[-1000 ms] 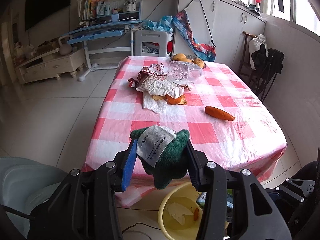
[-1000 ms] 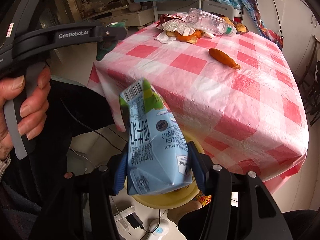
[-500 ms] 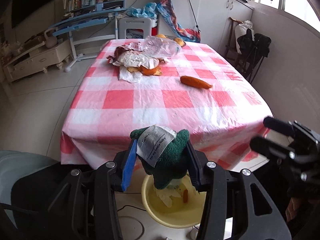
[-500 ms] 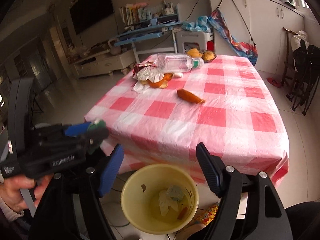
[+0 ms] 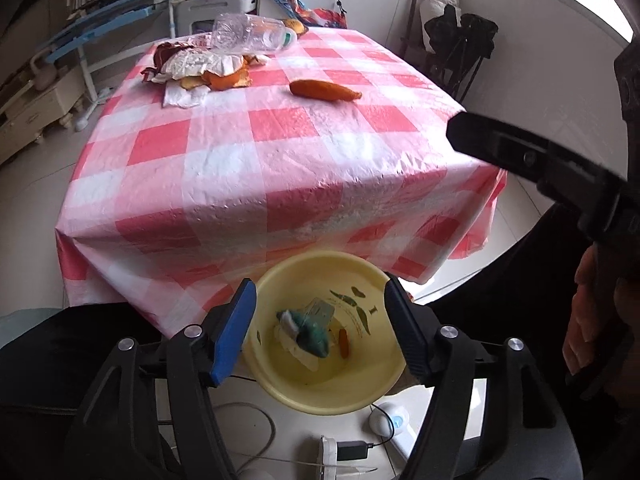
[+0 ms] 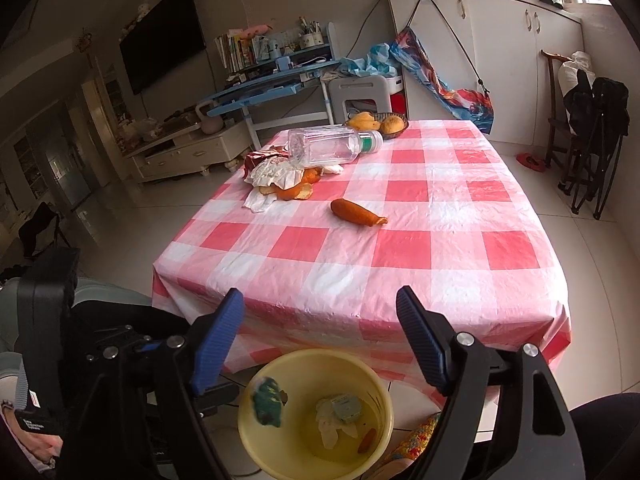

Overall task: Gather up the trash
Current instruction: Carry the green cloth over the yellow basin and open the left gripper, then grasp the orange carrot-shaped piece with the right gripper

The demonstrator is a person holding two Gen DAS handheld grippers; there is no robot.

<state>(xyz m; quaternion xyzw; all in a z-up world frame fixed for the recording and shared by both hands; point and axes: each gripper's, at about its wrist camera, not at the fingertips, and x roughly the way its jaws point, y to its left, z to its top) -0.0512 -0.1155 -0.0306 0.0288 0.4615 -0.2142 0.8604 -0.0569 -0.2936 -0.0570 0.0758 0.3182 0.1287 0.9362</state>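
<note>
Left gripper (image 5: 320, 328): jaws have just been opening; they stand apart over the yellow basin (image 5: 280, 280) with nothing between the pads.
Right gripper (image 6: 320, 344): jaws have just been opening; they stand wide and empty above the near bench edge and the basin.
Yellow basin: on the floor, just in front of the bench.
Green cloth item (image 6: 266, 402): blurred against the basin's inner wall in the right wrist view; free of both grippers.
Basin contents: milk carton (image 6: 346, 407), white paper scraps, a small orange piece.
Bench (image 6: 400, 256): covered by a pink-and-white checked cloth.
Trash on bench: carrot (image 6: 358, 213) near the centre; peel and wrapper pile (image 6: 282, 180) at the far left, clear plastic bottle (image 6: 332, 146) lying against it.
Fruit bowl (image 6: 378, 123): far bench edge.
</note>
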